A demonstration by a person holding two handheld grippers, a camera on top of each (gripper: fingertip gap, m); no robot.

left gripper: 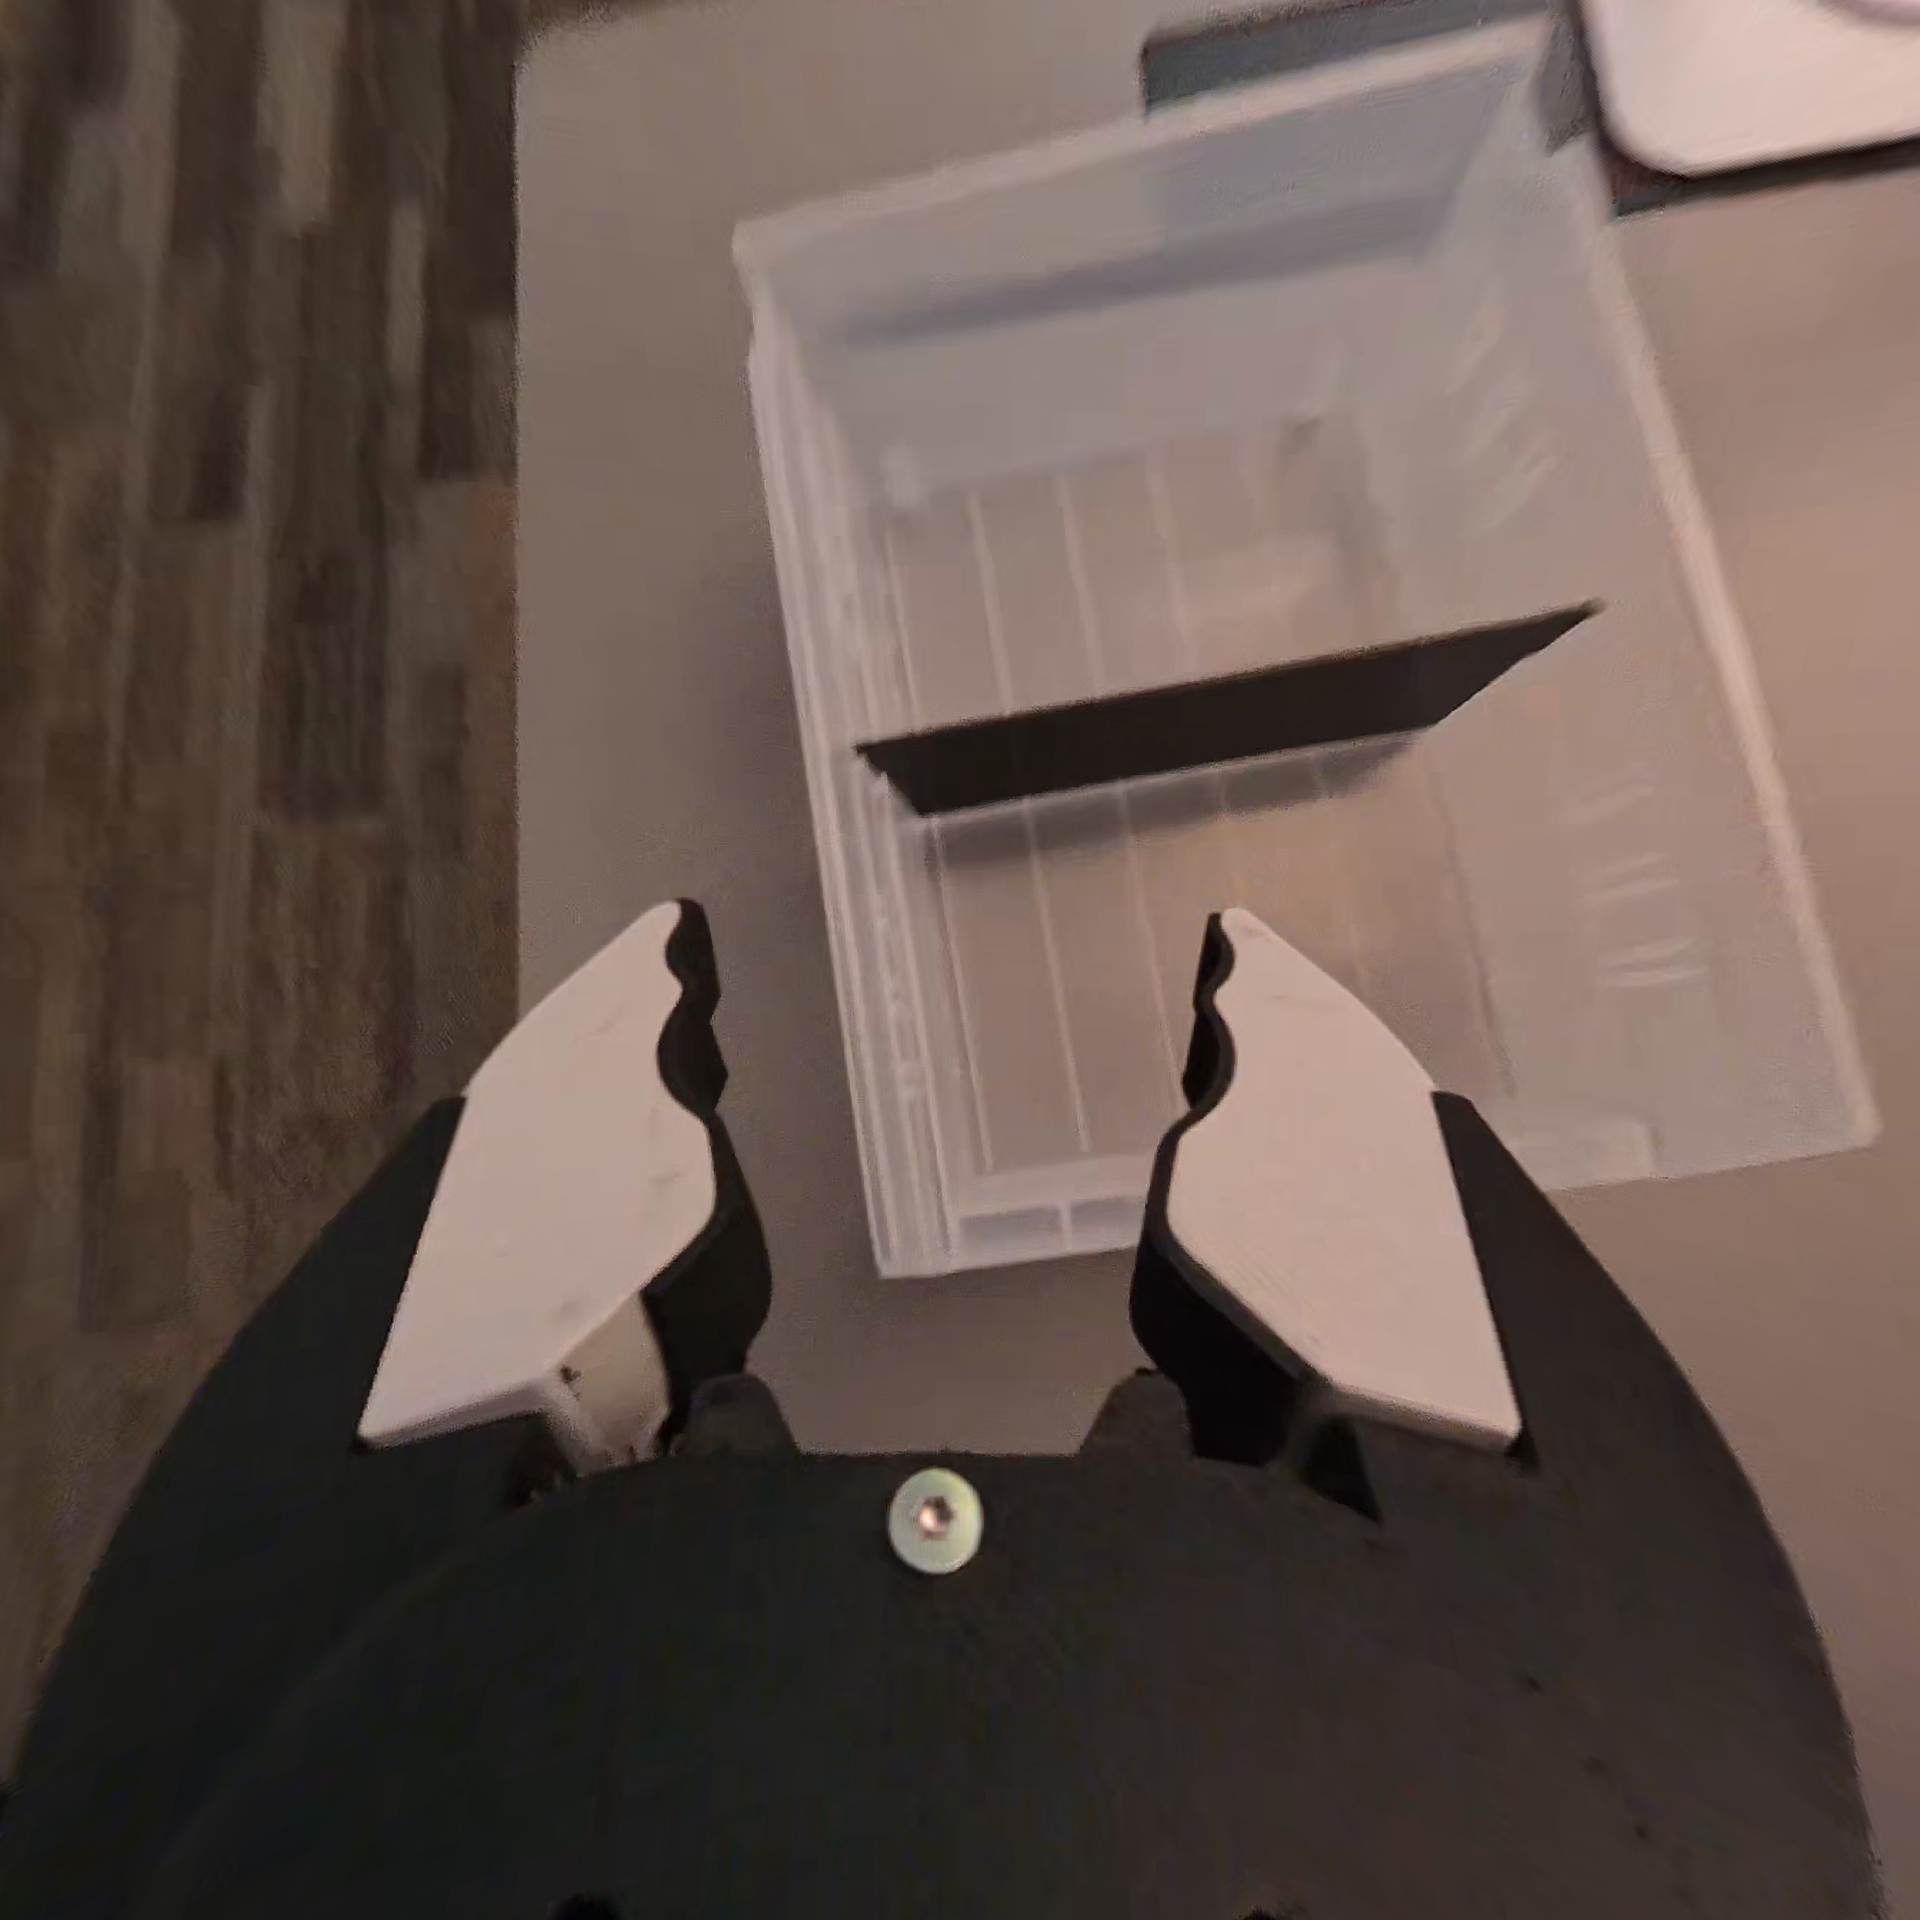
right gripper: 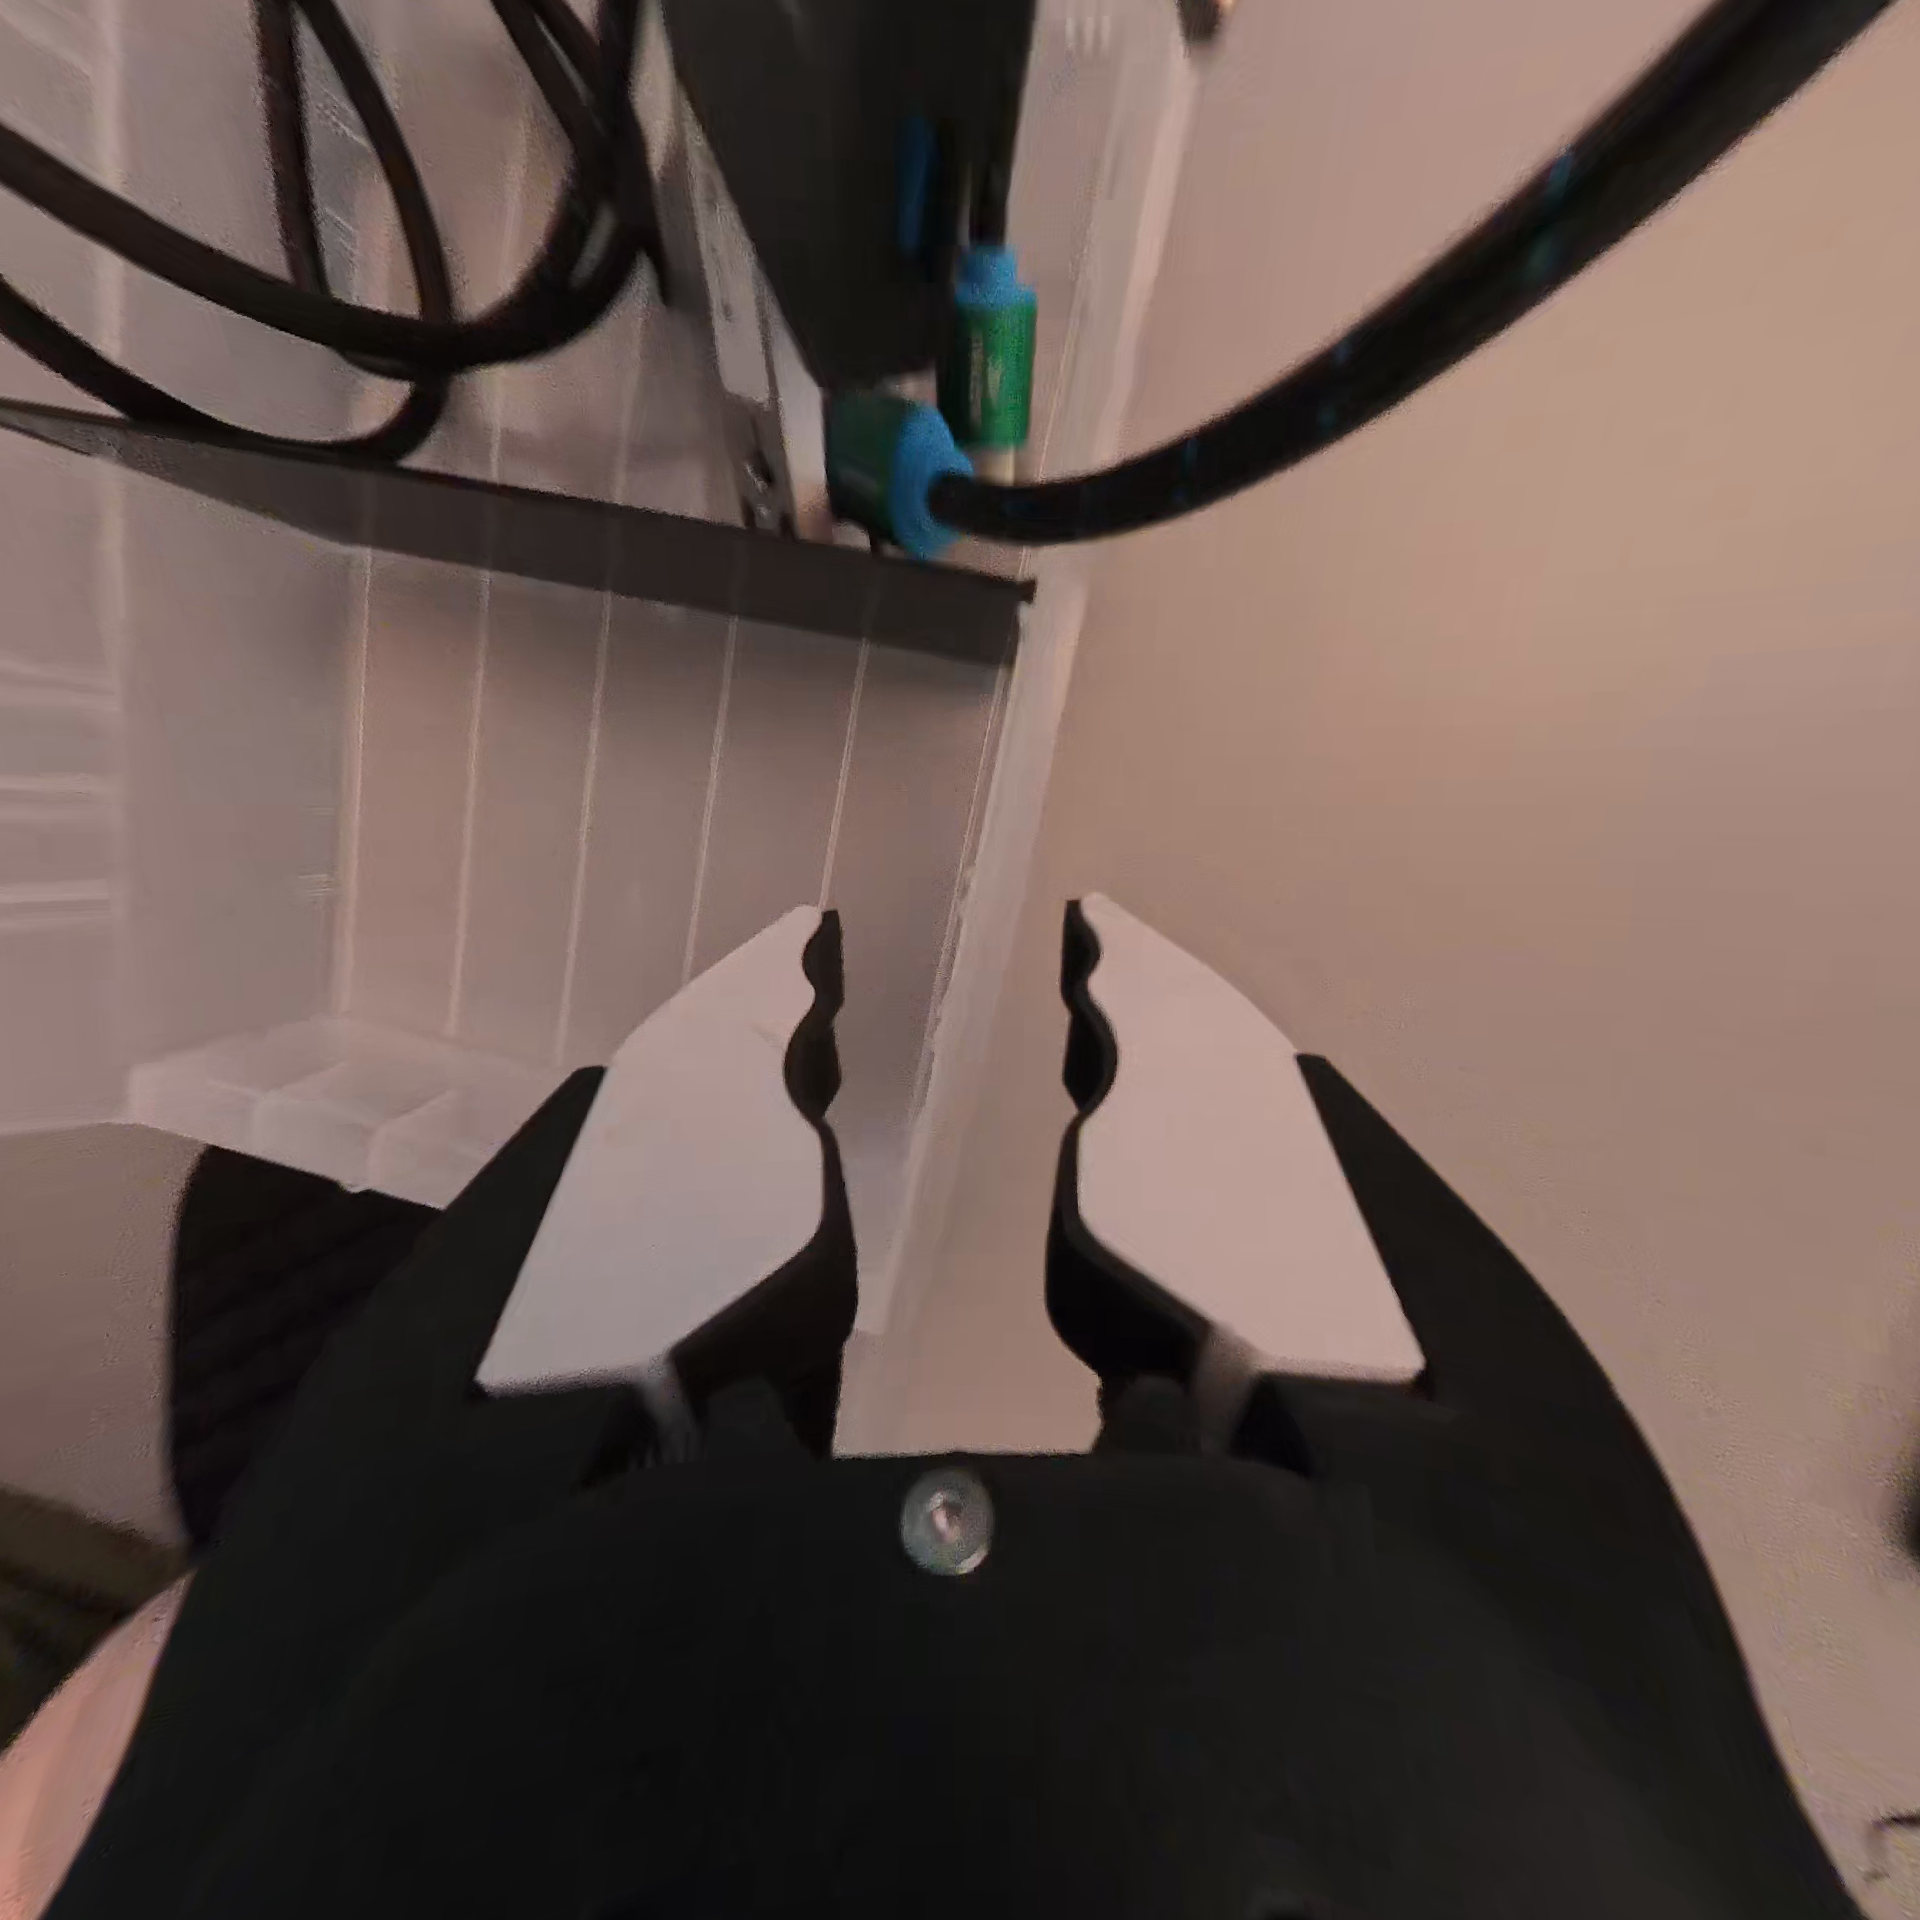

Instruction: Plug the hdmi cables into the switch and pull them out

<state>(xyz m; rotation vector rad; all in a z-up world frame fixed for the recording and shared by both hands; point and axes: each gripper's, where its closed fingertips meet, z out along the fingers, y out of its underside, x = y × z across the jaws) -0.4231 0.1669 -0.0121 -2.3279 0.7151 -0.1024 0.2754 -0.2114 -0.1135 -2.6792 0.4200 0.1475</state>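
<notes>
In the right wrist view a dark box, the switch (right gripper: 862,156), sits at the top by the right wall of a clear plastic bin (right gripper: 997,831). Two green HDMI plugs with blue boots lie at its near end: one (right gripper: 888,468) with a black braided cable (right gripper: 1455,312) running up to the right, one (right gripper: 992,353) upright beside it. Whether they are seated in the switch is blurred. Coiled black cables (right gripper: 312,312) lie in the bin's far compartment. My right gripper (right gripper: 951,920) is open and empty, over the bin's right wall. My left gripper (left gripper: 956,914) is open and empty, near the bin's (left gripper: 914,1039) near left corner.
A black divider (left gripper: 1195,717) crosses the bin; it also shows in the right wrist view (right gripper: 623,540). The grey table's left edge (left gripper: 516,623) borders a wooden floor (left gripper: 208,727). A white object (left gripper: 1766,83) lies at the far right. A dark shape (right gripper: 270,1299) is at lower left.
</notes>
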